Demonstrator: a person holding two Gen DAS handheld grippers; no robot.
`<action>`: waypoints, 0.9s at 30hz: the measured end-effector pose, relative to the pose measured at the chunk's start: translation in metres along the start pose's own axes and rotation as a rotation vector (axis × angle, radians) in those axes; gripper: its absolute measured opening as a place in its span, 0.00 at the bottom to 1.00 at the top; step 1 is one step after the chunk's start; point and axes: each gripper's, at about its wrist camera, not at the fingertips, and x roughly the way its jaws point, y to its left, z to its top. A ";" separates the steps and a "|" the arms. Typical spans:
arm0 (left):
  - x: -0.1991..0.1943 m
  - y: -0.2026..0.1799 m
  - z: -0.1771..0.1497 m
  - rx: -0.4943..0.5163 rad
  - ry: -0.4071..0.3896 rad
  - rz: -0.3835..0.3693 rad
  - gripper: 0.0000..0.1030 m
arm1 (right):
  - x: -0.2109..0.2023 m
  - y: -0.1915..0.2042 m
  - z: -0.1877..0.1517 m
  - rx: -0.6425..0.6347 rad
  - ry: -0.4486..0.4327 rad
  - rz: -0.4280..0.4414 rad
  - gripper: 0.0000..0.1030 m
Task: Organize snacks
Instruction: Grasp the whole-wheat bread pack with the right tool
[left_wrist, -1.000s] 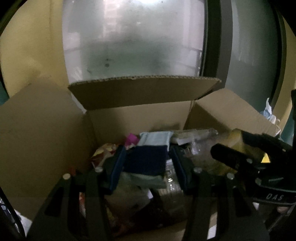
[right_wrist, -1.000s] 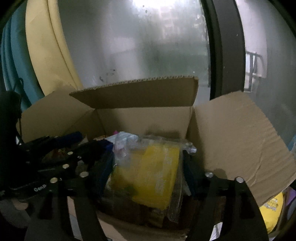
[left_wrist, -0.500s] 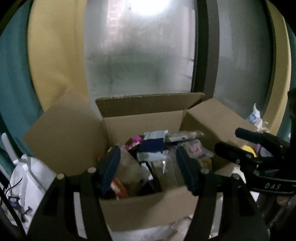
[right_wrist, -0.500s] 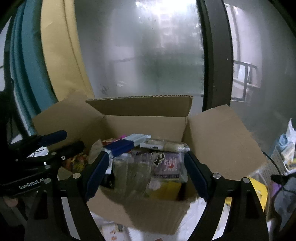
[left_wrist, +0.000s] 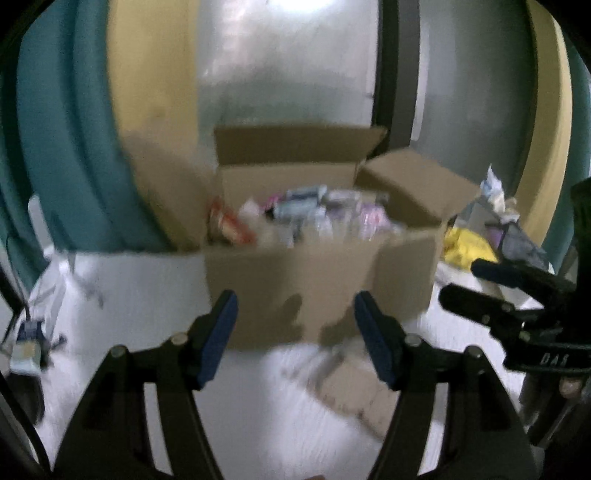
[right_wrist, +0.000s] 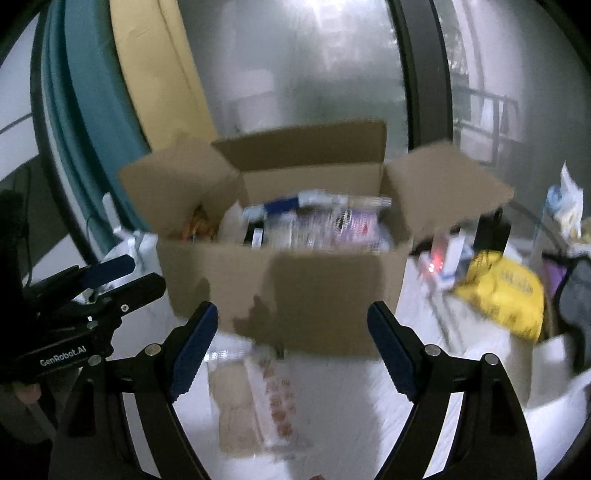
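Box: brown cardboard box (right_wrist: 280, 288), flaps open, on the white floor (right_wrist: 332, 424) before a frosted window (right_wrist: 295, 74).
Contents: mixed snack packets (right_wrist: 314, 225), heaped to the rim; blurred.
Left gripper (left_wrist: 295, 332): fingers apart, holding nothing.
Right gripper (right_wrist: 293, 343): fingers apart, holding nothing.
Beside box: yellow bag (right_wrist: 506, 295), to its right.

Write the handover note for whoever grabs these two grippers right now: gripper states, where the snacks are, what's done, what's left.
Left gripper: open, empty, hanging in front of the cardboard box.
Right gripper: open, empty, also facing the box.
Box: flaps open on the white table, packed with snack packets up to the rim.
Done: most snacks sit in the box.
Left: a flat snack pack lies on the table just in front of the box; a yellow bag lies to the right of it with other clutter. Likely pick up the flat pack next. Both views are blurred, so labels cannot be read.
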 end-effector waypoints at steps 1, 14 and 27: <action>0.001 0.002 -0.006 -0.001 0.010 0.005 0.65 | 0.002 0.000 -0.005 0.000 0.012 0.003 0.83; 0.016 0.041 -0.072 -0.062 0.160 0.067 0.65 | 0.054 0.016 -0.060 -0.022 0.215 0.090 0.85; 0.024 0.057 -0.084 -0.095 0.212 0.064 0.65 | 0.085 0.045 -0.078 -0.071 0.307 0.064 0.92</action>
